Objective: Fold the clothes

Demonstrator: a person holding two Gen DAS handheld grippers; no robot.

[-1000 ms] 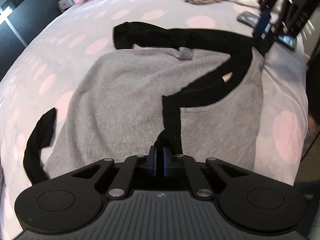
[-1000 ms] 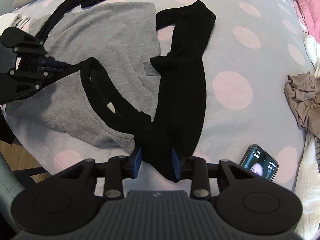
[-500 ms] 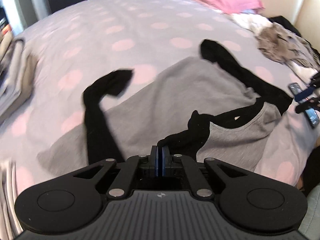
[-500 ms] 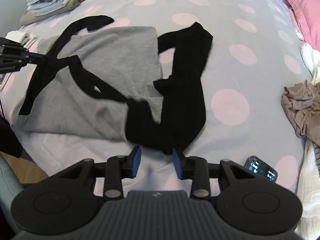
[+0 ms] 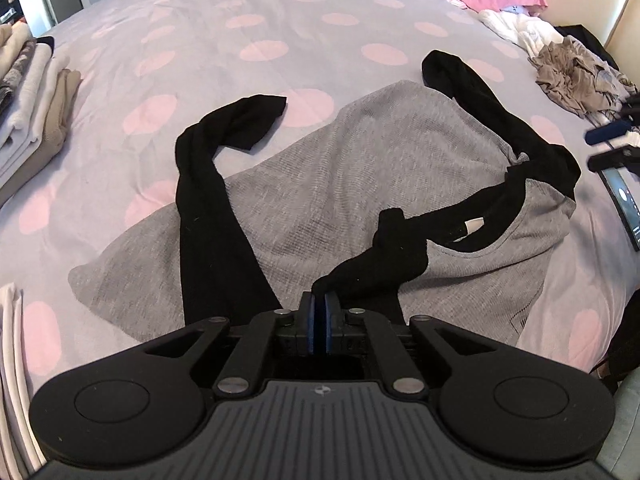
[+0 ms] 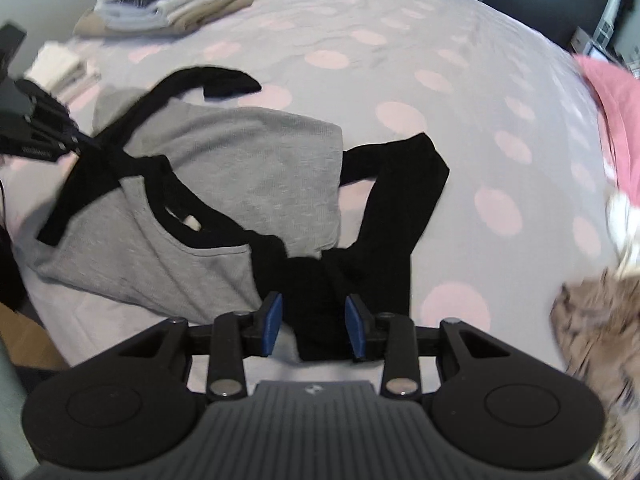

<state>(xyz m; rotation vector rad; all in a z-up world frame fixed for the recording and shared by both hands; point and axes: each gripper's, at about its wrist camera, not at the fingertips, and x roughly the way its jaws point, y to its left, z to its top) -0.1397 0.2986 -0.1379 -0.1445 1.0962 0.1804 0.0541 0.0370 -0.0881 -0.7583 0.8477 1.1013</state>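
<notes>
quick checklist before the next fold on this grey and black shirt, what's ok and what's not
1. Left gripper has hold of the shirt: ok, shut on black fabric at the shoulder.
2. Right gripper has hold: not ok, its jaws stand apart around the black shoulder fabric and the pads do not press it.
3. Grey body lying flat on the bedspread: ok, though bunched near the collar.
4. Sleeves tucked in: not ok, left sleeve and right sleeve both trail off the body.
5. Phone out of the way: cannot tell, it lies close to the shirt's edge.
</notes>
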